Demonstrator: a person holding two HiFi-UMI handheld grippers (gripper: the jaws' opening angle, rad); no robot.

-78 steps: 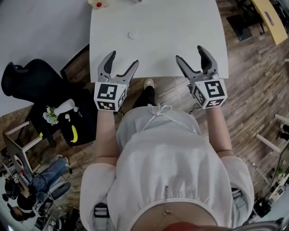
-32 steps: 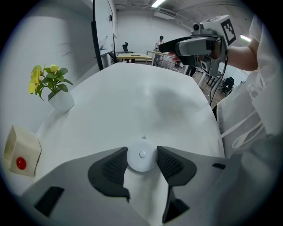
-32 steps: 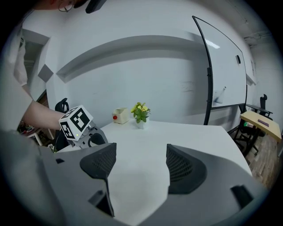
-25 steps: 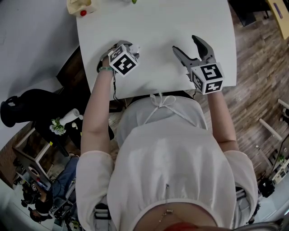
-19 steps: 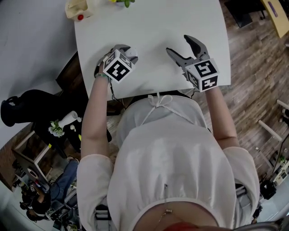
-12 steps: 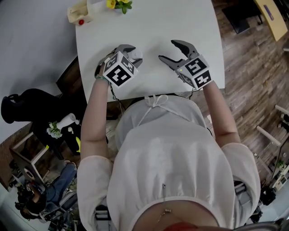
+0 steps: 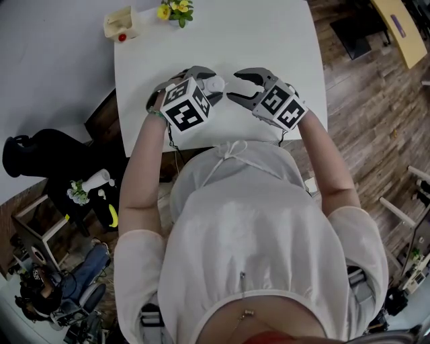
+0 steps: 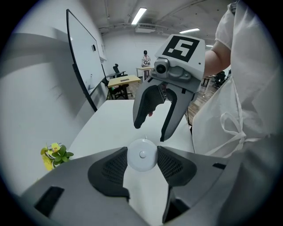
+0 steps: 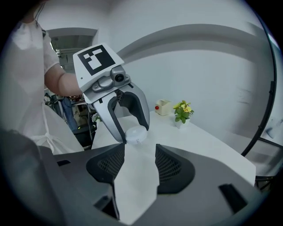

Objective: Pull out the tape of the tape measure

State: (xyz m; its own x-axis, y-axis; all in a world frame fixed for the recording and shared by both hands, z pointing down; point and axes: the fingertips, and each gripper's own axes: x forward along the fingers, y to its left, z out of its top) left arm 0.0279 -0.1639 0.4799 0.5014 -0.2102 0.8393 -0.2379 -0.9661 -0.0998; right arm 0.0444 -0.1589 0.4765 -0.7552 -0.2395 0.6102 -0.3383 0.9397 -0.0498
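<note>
The tape measure (image 7: pixel 217 83) is a small round white case. My left gripper (image 7: pixel 209 83) is shut on it and holds it a little above the white table (image 7: pixel 269 33). In the left gripper view the case (image 8: pixel 142 154) sits pinched between the two pads, its flat face toward the camera. My right gripper (image 7: pixel 233 85) points left at it from close by, tips just short of the case. Its jaws are closing, and the right gripper view shows nothing between them. There the case (image 9: pixel 135 134) lies just beyond my right gripper (image 9: pixel 139 161), held in the left gripper (image 9: pixel 130 128).
A small cream box with a red knob (image 7: pixel 121 23) and a pot of yellow flowers (image 7: pixel 173 10) stand at the table's far left edge. A dark chair (image 7: pixel 40 151) sits on the floor to the left. The person's white apron (image 7: pixel 235 222) presses against the near edge.
The right gripper has swung left across the table until it faces the left gripper, and its jaws have narrowed. The left gripper has drifted slightly right with the tape measure in it.
</note>
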